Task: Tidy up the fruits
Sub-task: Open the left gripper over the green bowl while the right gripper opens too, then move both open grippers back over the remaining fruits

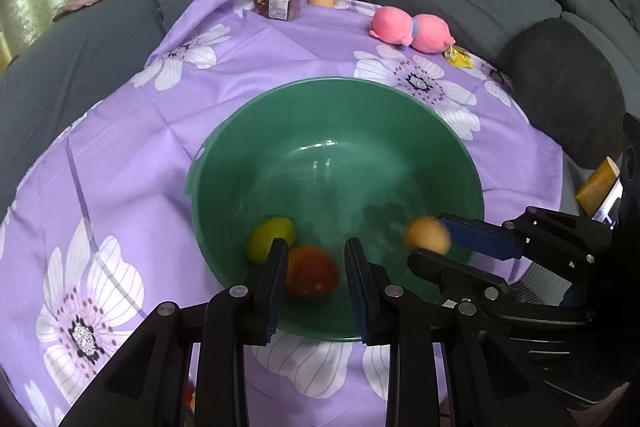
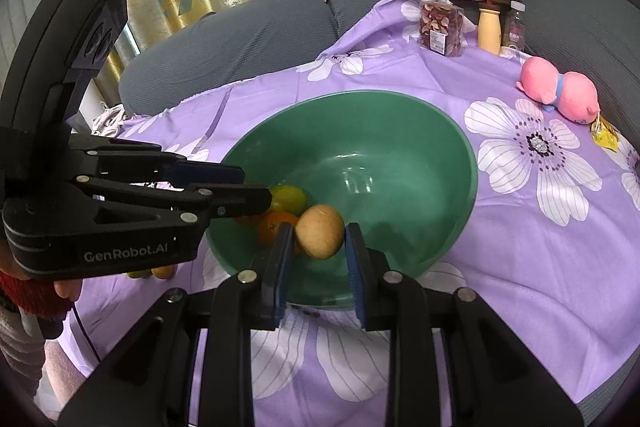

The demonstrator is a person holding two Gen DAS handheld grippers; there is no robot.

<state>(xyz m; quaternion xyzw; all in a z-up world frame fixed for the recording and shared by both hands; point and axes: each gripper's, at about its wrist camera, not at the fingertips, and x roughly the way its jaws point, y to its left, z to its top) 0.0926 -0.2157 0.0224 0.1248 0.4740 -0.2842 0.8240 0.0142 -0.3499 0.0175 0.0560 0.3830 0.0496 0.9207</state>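
right hand-held gripper [image 2: 316,239] sits over the near rim of the green bowl [image 2: 440,123], lower centre of the right wrist view, with a tan round fruit [image 2: 320,235] between its pads. the right pad looks to be on the skin, but i can't tell whether the left pad touches, so whether it's clamped or just let go is unclear. in the left wrist view that same fruit is blurred, lower right of the frame, which hints it may be on the move.

left hand-held gripper [image 1: 316,267] hangs over the bowl's near side, jaws spread, gripping nothing. an orange-red fruit [image 1: 310,271] lies in the gap between its fingers, down in the bowl, and a yellow-green fruit [image 1: 270,237] sits just beside it to the left.

so, risks. if the tan fruit drops from here it lands right by the two already in the bowl and could knock them about, or bounce off the sloped wall. both tools crowd the same near edge, so their fingers could clash, or one could catch the rim and drag the bowl across the purple flowered cloth [image 1: 120,187], which looks slippery. more fruit [image 2: 154,271] waits outside the bowl, lower left of the right wrist view, partly hidden under the left tool and easy to nudge when reaching back.
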